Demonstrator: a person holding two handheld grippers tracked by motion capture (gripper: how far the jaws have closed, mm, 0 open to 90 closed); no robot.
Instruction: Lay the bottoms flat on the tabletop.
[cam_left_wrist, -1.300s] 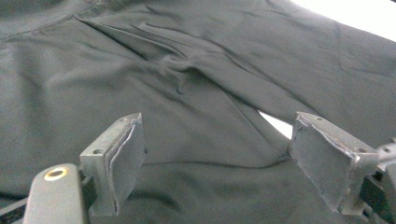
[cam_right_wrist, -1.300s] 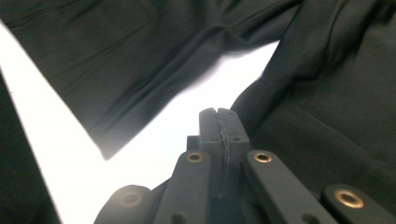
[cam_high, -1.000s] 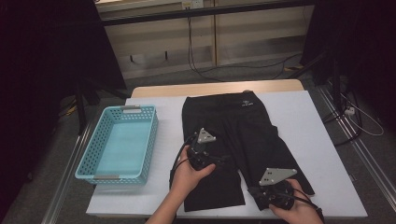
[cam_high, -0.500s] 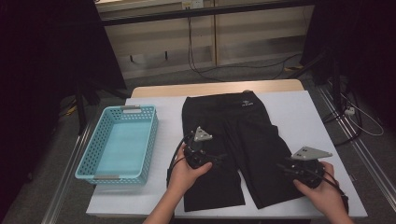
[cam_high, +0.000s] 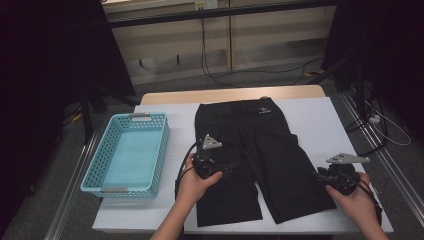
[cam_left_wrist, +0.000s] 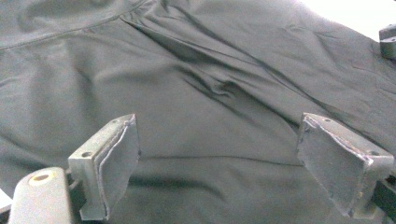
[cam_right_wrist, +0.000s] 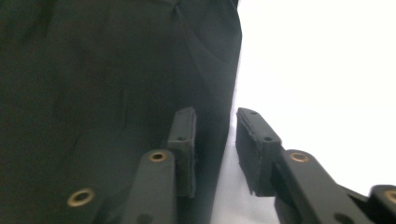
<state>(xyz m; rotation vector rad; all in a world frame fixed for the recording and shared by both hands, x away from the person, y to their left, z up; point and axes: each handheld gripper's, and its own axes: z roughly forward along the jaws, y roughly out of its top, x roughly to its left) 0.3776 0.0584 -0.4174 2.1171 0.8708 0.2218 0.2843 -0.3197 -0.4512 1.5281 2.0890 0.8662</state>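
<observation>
High view: at the table's (cam_high: 310, 107) near edge, the right gripper (cam_high: 325, 176) sits by the outer hem of the black shorts' (cam_high: 260, 150) right leg. Its jaws have just been closing and stand narrowly apart, the hem edge between them, not pinched. The left gripper (cam_high: 222, 167) rests over the left leg, jaws spread wide, holding nothing. Farther off, a small white logo (cam_high: 262, 112) marks the waistband, too small to read. A turquoise basket (cam_high: 160, 150) lies left of the shorts.

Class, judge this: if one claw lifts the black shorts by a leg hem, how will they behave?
The black shorts would probably droop limply: soft creases show in the left gripper view. They look thin and flat, so likely light. Pushed, they would probably bunch on the table.
</observation>
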